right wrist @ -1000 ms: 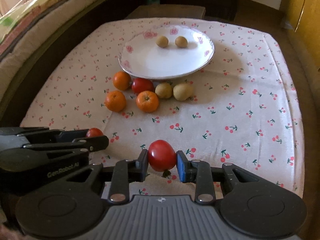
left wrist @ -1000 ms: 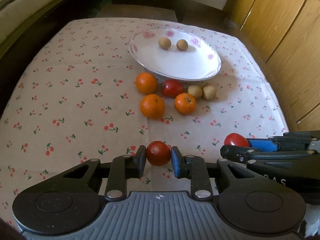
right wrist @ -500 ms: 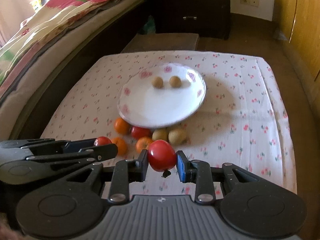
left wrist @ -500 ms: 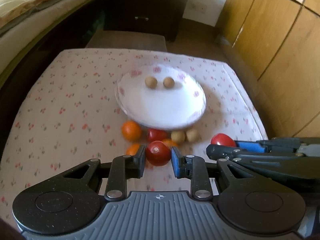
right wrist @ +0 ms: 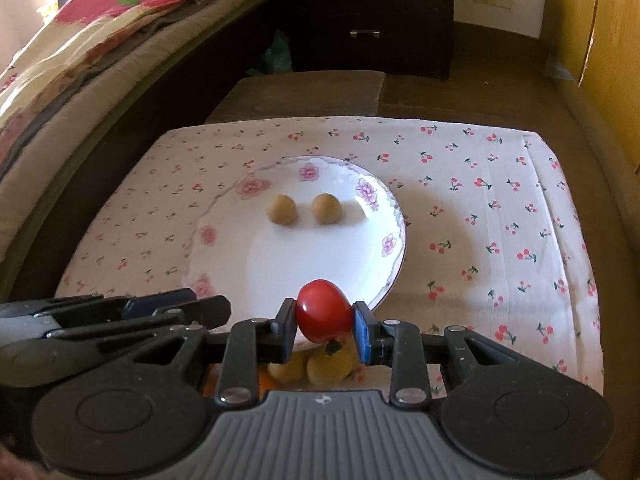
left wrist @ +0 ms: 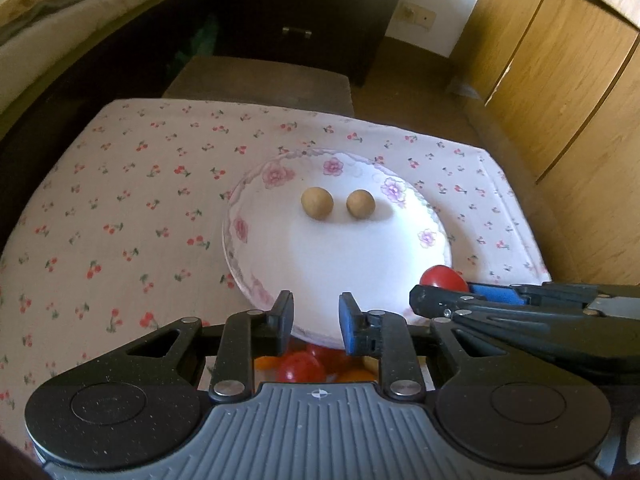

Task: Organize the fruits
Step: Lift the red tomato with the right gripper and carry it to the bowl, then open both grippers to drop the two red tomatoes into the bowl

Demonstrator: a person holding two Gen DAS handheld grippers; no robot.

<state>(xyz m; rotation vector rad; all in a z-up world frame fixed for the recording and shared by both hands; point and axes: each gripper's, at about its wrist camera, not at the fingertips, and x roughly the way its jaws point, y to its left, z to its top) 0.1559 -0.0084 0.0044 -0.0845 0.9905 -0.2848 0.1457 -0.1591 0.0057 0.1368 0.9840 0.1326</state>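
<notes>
A white flowered plate [left wrist: 280, 264] [right wrist: 224, 264] lies on the cherry-print cloth and holds two small brown fruits [left wrist: 317, 203] [right wrist: 281, 209]. My left gripper [left wrist: 314, 316] is open and empty over the plate's near rim. A red tomato [left wrist: 301, 366] shows below and behind its fingers, among other red and orange fruit on the cloth. My right gripper [right wrist: 325, 322] is shut on a red tomato [right wrist: 324, 316] [left wrist: 443, 278], held above the plate's near right rim. Two yellowish fruits [right wrist: 328, 366] lie under it.
The small table [right wrist: 500, 216] ends close on all sides. A bed [right wrist: 80, 60] runs along the left. A dark drawer chest [right wrist: 372, 16] and a brown stool [right wrist: 304, 92] stand behind, with wooden cupboard doors [left wrist: 560, 80] at the right.
Both grippers rose and moved forward over the plate. My left gripper has opened and its tomato now lies below it. The right gripper still holds its tomato.
</notes>
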